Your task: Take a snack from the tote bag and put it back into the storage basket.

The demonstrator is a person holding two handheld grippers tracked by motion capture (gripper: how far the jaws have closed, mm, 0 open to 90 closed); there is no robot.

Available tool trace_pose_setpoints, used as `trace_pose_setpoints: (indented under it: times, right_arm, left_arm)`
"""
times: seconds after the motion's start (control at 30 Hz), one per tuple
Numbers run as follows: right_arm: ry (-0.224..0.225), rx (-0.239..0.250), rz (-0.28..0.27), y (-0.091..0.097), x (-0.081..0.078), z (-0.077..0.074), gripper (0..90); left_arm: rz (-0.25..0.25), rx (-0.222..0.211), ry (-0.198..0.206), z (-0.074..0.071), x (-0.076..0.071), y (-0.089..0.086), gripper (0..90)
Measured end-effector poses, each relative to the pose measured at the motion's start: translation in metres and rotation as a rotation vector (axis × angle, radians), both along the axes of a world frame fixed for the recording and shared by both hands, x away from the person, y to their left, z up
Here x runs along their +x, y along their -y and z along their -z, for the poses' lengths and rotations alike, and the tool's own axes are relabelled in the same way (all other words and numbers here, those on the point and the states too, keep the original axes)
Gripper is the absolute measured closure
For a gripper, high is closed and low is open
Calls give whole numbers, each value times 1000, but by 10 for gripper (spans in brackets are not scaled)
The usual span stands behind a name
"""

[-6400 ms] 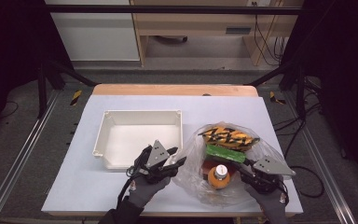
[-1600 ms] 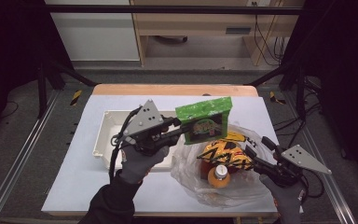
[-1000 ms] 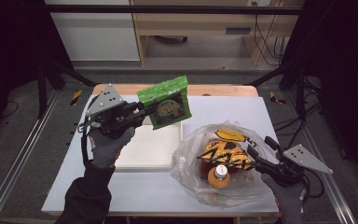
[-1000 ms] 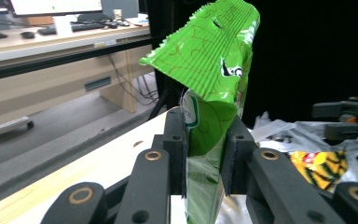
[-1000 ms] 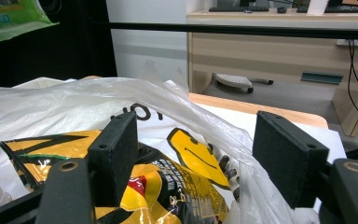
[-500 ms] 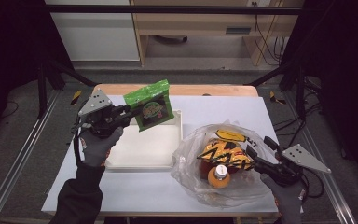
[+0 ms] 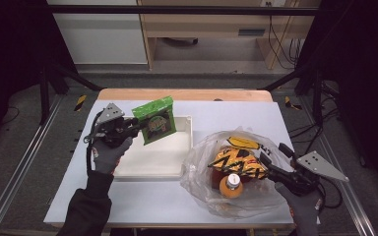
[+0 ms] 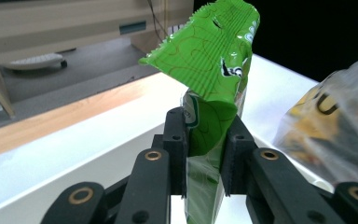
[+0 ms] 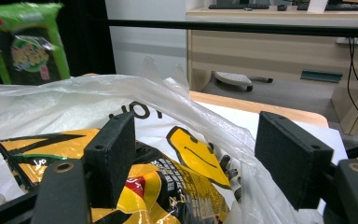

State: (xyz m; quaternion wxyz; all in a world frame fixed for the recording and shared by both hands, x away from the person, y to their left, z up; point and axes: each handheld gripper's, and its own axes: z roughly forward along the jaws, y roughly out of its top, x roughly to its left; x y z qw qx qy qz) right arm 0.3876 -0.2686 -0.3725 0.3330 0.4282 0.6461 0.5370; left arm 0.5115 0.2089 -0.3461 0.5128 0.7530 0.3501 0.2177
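Left gripper [image 7: 128, 129] is clamped on the green snack packet [image 7: 154, 119]. In the left gripper view both pads pinch the packet [image 8: 212, 74] at its lower part, with film creased between them; the rest of the packet stands up above the jaws, roughly upright with a slight tilt. In the high view the packet hangs in the air over the far-left corner of the white tray [image 7: 152, 162], not touching the tray floor as far as I can tell. The person's left hand [image 7: 107, 152], in a grey glove, carries the gripper from the tray's left side.

Right gripper [image 7: 268, 164] has its jaws wide apart, nothing pinched. In the right gripper view the pads straddle the rim of the clear plastic bag [image 9: 121, 93]; one pad sits against the bag film, the other stands clear of it to the side. The bag [image 7: 211, 172] lies on the right half of the surface [image 7: 226, 110], just beside the tray's right wall. Inside it: yellow-and-black snack packets [image 7: 236, 160] and an orange bottle with a white cap [image 7: 233, 184], lying near the front of the bag.

The green packet also shows far off in the right gripper view at upper left [image 9: 25, 42], well apart from the bag.

The surface is white with a wooden strip [image 7: 177, 94] along its far edge.
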Motion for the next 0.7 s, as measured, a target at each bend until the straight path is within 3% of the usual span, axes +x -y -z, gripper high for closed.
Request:
trace_pose_setpoints:
  times: [0.2, 0.7]
  right_arm:
    - [2, -4, 3, 1, 1, 0, 291]
    - [-11, -5, 7, -1, 4, 3, 284]
  left_arm:
    - [18, 17, -40, 25, 18, 19, 749]
    - [14, 59, -89, 56, 42, 43, 749]
